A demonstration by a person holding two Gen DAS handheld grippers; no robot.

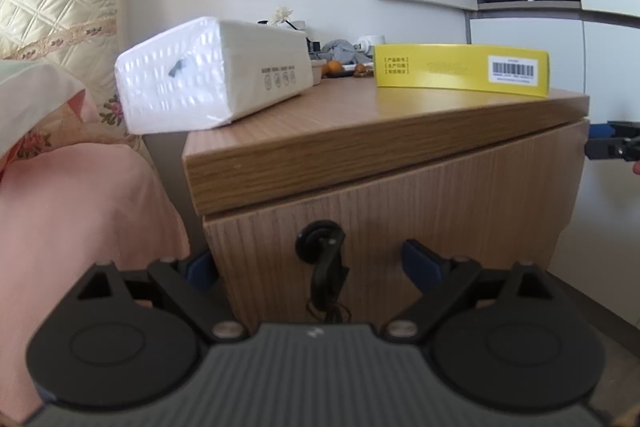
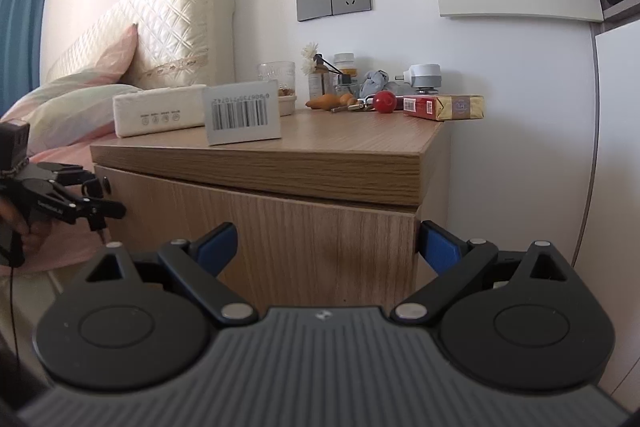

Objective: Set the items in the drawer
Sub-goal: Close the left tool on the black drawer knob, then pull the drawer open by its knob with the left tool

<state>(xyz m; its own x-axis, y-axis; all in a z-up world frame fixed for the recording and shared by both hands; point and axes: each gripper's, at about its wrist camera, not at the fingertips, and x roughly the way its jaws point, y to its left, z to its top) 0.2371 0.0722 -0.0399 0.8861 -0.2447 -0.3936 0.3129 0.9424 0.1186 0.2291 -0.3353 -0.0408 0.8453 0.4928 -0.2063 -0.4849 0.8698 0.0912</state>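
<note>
In front of the wooden bench (image 1: 360, 131), the left claw (image 1: 316, 267) hangs spread wide, holding nothing, its blue pads either side of the black knob (image 1: 318, 241) on the closed drawer front (image 1: 460, 195). The right claw (image 2: 326, 247) is likewise wide open and empty by the bench's right front corner. On top, the white tissue pack (image 1: 208, 75) overhangs the left edge; the yellow box (image 1: 460, 69) stands near the front right edge.

Both grippers are held low and level with their blue-padded jaws spread wide and nothing between them, the left gripper (image 1: 316, 265) pointing straight ahead, the right gripper (image 2: 326, 241) likewise, with the person's hand (image 2: 24, 223) wrapped round the left one's handle.
</note>
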